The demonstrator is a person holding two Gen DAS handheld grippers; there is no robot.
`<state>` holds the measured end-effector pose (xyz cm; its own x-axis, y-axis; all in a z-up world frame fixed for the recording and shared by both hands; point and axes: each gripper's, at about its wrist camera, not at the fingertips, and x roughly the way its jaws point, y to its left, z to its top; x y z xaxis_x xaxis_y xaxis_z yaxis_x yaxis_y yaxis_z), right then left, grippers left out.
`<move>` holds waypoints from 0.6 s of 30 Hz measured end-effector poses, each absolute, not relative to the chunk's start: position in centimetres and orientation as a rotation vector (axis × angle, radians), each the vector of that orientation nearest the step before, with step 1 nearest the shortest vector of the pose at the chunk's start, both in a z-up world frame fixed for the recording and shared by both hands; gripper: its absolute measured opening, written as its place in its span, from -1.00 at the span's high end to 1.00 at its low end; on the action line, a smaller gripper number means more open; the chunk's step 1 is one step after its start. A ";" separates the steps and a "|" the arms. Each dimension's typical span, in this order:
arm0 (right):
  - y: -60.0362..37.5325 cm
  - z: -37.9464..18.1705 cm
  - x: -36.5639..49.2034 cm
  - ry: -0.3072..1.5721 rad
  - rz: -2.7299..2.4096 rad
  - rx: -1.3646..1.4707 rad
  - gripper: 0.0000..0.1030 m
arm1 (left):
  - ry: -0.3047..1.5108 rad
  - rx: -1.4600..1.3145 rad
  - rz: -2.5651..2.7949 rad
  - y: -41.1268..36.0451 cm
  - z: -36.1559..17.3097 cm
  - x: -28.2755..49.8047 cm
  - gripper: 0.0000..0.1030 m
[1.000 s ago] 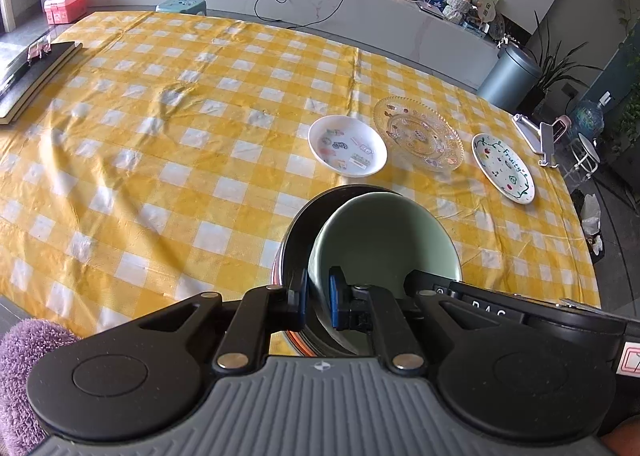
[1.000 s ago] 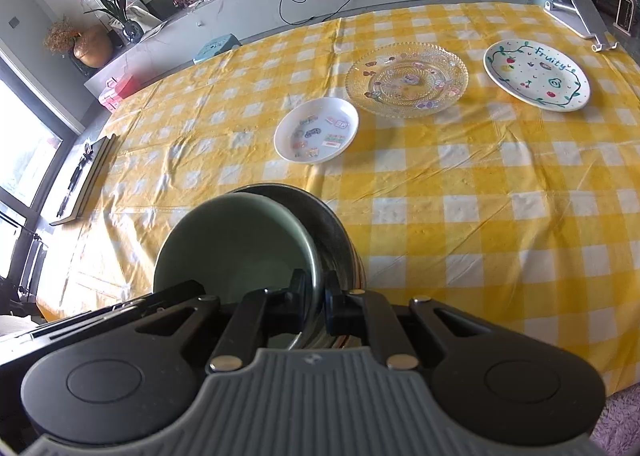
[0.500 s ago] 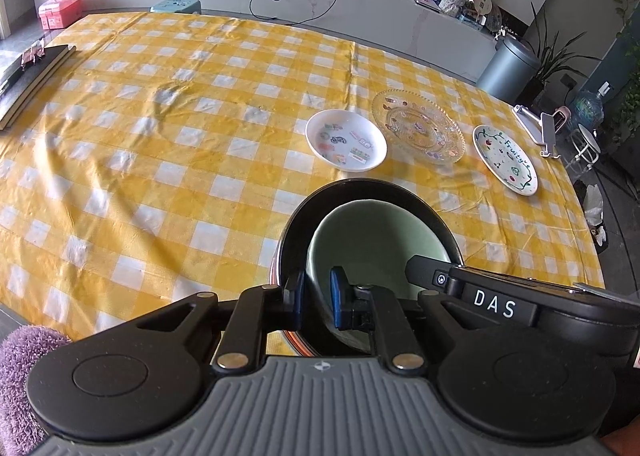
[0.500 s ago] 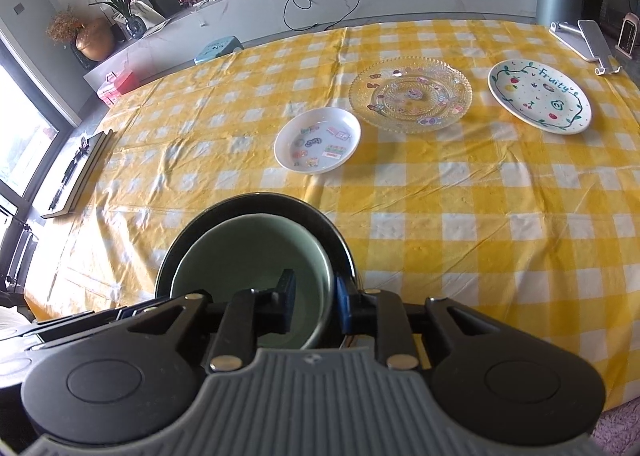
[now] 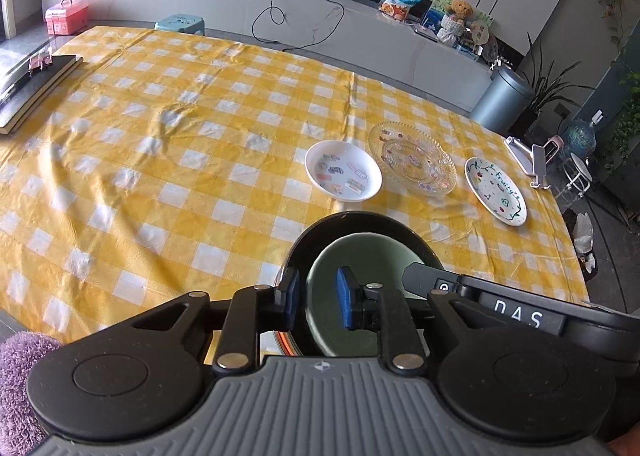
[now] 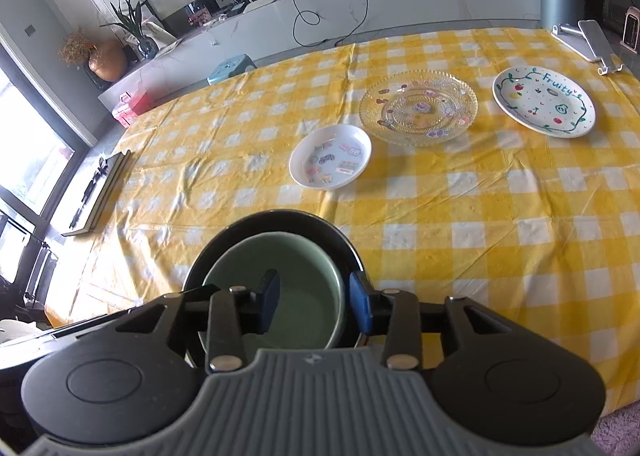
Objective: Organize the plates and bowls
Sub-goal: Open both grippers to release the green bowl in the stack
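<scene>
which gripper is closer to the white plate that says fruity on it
Right. The right gripper, open over the green bowl's right rim, sits on the Fruity plate's side; the left gripper straddles the far, left rim.

bright daylight from blown-out window (image 6: 24, 144), soft shadows, sharp focus, fisheye bending, dark corner vignetting

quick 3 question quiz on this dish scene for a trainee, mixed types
1. True or false: the green bowl sits inside the black bowl.
2. Which plate lies between the other two? A) glass plate B) Fruity plate C) sticker plate
3. Fill in: the left gripper and right gripper jaws are both ____.

Key: 1 true; 2 A; 3 open, each straddling the green bowl's rim.
</scene>
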<state>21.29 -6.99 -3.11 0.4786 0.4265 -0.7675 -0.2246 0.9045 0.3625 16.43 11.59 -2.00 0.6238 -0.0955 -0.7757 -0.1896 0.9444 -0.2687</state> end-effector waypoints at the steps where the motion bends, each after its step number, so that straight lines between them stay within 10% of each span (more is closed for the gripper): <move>1: -7.0 -2.8 21.2 0.987 0.397 0.218 0.24 | 0.897 -0.347 0.054 11.7 -1.9 16.4 0.55; 18: -10.0 -3.9 20.5 0.997 0.307 0.294 -0.43 | 0.841 -0.462 0.107 14.1 -2.4 15.3 -0.43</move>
<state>20.53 -9.99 -3.91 0.5070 0.3830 -0.7722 -0.1177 0.9182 0.3781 15.33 14.05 -2.43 0.6676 -0.0891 -0.7392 -0.2706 0.8959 -0.3523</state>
